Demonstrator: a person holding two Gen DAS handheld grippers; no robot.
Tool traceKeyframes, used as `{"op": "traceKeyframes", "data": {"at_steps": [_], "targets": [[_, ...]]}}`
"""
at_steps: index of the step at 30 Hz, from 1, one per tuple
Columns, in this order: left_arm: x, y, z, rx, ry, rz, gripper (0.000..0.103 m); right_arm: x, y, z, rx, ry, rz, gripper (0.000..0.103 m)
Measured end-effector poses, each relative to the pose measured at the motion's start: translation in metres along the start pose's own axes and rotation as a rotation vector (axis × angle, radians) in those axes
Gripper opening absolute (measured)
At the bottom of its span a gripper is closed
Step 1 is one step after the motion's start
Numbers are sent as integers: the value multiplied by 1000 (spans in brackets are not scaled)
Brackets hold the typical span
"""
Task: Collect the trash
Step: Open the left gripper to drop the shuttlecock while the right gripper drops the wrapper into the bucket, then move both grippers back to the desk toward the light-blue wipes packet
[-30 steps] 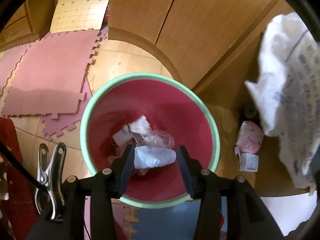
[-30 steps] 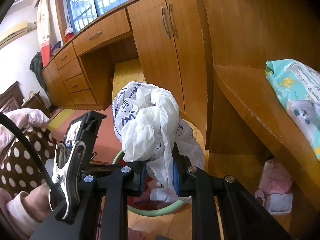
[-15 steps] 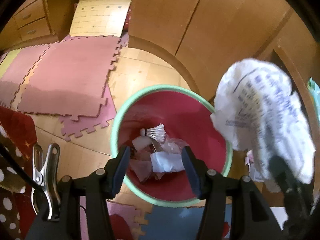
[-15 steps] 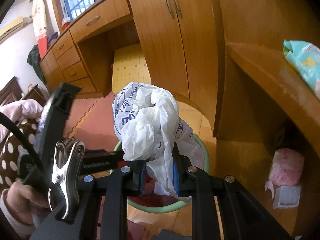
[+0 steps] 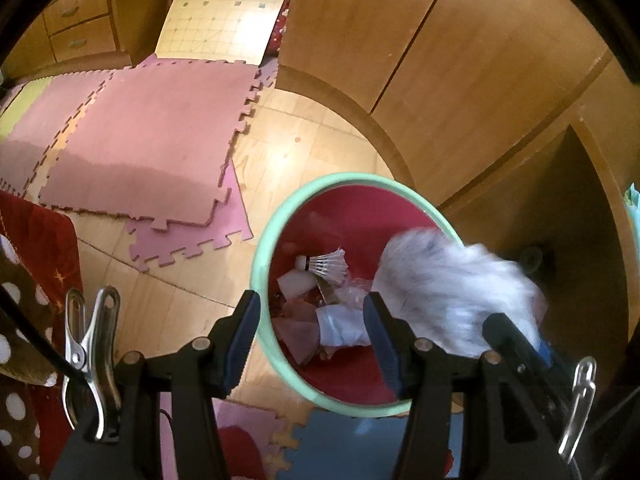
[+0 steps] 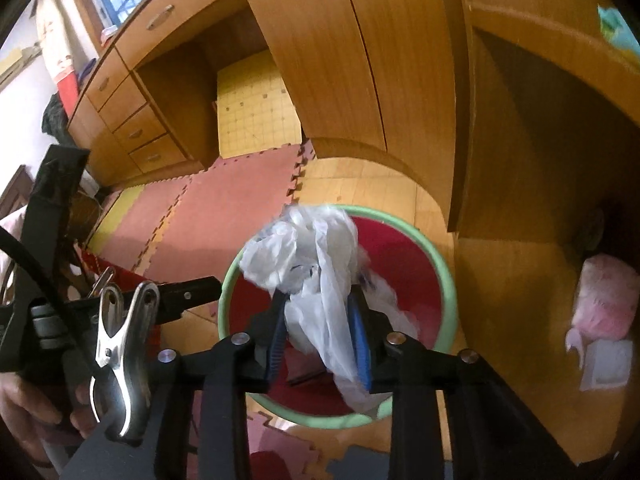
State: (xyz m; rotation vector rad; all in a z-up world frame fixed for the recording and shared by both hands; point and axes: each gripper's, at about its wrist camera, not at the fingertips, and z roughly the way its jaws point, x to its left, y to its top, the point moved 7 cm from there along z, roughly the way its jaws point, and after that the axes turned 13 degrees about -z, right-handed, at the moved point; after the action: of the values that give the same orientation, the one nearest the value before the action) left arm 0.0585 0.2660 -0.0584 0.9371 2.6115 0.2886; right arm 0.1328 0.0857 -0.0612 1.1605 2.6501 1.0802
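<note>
Crumpled white plastic bag (image 6: 320,276) with dark blue printing too blurred and creased to read hangs between the blue pads of the right claw (image 6: 320,340), directly over the mouth of the round red bin with a pale green rim (image 6: 448,280). The right claw's jaws have just been opening, and the bag is between them, its loose tail drooping below the pads toward the bin; whether the pads grip it at this instant I cannot tell. In the left wrist view the bag (image 5: 452,296) is a smeared white mass over the bin's right side.

Inside the bin (image 5: 260,264) lie a white feather shuttlecock (image 5: 326,265), a clear plastic wrapper and pieces of white and pinkish paper (image 5: 340,324).

The left claw (image 5: 310,340) stands over the near left part of the bin's rim, jaws moderately wide with nothing between them.

Beyond the bin, pink interlocking foam mats (image 5: 152,148) cover the wooden floor, with a wooden cabinet (image 6: 340,52) behind. To the bin's right, under a wooden shelf, sit a pink soft packet (image 6: 604,300) and a small white box (image 6: 608,364).
</note>
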Motion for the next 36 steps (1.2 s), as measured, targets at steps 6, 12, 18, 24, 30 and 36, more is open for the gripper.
{"op": "traceKeyframes", "data": {"at_steps": [6, 12, 18, 24, 30, 36], "targets": [[4, 2, 1, 6, -8, -7, 56, 6, 3, 9, 1, 7, -16, 41], [4, 2, 0, 10, -16, -11, 56, 12, 1, 14, 9, 26, -31, 49], [-1, 0, -1, 18, -27, 0, 56, 15, -1, 9, 3, 30, -38, 50], [-13, -2, -7, 13, -51, 13, 57, 16, 1, -7, -21, 44, -26, 52], [-33, -14, -23, 12, -95, 64, 60, 13, 7, -43, -89, 27, -20, 52], [-55, -25, -52, -27, -120, 100, 63, 2, 4, -93, -167, 35, 67, 52]]}}
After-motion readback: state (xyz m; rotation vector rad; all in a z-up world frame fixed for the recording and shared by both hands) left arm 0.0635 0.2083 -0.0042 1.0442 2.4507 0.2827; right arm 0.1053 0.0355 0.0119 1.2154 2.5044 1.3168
